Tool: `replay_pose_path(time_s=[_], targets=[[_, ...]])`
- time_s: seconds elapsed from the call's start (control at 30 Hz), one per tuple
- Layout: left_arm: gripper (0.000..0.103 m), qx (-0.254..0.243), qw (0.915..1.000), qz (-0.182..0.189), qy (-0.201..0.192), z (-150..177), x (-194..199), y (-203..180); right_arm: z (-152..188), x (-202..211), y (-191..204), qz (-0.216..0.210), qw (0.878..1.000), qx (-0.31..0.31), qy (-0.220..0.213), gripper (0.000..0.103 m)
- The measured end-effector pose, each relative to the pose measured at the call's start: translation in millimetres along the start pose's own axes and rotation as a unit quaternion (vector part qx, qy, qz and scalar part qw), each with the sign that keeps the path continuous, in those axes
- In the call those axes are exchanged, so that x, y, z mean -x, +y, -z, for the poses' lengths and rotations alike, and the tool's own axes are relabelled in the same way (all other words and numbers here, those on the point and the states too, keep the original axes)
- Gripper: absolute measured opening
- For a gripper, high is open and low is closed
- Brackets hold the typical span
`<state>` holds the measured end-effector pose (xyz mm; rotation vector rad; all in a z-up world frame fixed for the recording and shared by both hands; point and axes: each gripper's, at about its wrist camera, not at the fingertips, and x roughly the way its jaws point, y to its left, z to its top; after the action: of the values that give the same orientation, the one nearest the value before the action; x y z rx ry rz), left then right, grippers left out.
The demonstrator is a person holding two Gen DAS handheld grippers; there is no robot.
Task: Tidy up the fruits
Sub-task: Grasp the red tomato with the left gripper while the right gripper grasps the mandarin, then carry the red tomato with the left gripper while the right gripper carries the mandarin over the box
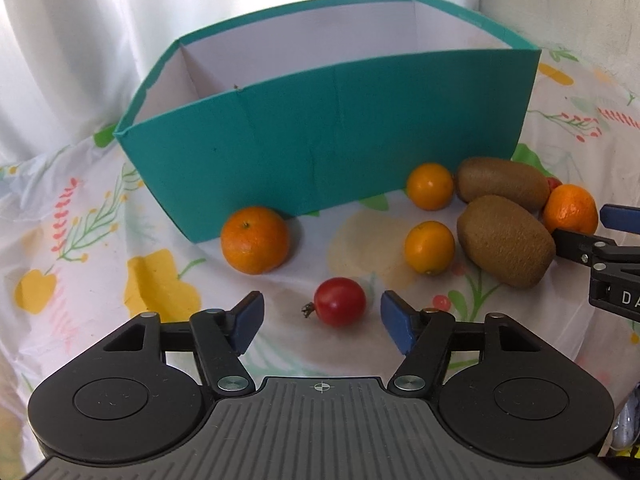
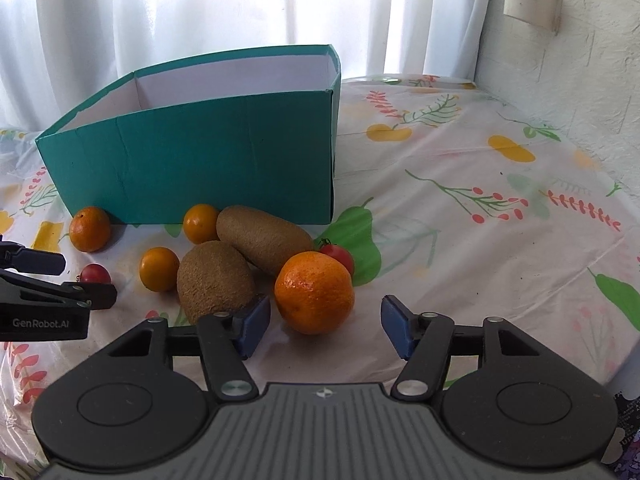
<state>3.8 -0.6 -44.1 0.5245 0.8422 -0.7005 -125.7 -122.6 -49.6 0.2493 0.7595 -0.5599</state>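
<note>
A teal box [image 1: 320,136] with a white inside stands open on the flowered tablecloth; it also shows in the right wrist view [image 2: 200,160]. Fruit lies loose in front of it. My left gripper [image 1: 322,322] is open, its pads either side of a red cherry tomato [image 1: 340,301]. My right gripper [image 2: 325,326] is open just before a mandarin [image 2: 315,292]. Two kiwis [image 2: 216,278] [image 2: 262,240], two small oranges [image 2: 159,269] [image 2: 201,223], another mandarin [image 2: 89,228] and a second tomato [image 2: 338,257] lie around.
White curtains [image 2: 200,12] hang behind the box. A rough white wall [image 2: 580,60] stands at the right. The tablecloth [image 2: 480,220] stretches to the right of the fruit. The table edge falls away at the far right.
</note>
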Motion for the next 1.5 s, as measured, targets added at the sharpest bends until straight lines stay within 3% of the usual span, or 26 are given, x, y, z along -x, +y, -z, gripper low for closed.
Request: replay_pose_path(time_s=[0.27,0.53,0.87,1.5], targets=[[0.063,-0.003,0.9999,0.013,0.011,-0.3,-8.6,-1.2,-1.2,-6.6,0.7,-0.007,1.0,-0.003,0.009,0.052],[0.056,-0.001,0.9996,0.028,0.009,-0.9,-9.8,0.1,-3.2,-11.2,2.3,-0.011,1.0,-0.003,0.012,0.051],[0.037,0.008,0.999,0.042,0.015,-2.3,-9.4,2.8,-5.0,-14.1,2.8,-0.019,1.0,-0.002,0.013,0.045],[0.035,0.02,0.9992,0.029,0.02,0.1,0.1,6.5,-2.8,-1.8,2.1,-0.017,1.0,-0.013,0.007,0.044]])
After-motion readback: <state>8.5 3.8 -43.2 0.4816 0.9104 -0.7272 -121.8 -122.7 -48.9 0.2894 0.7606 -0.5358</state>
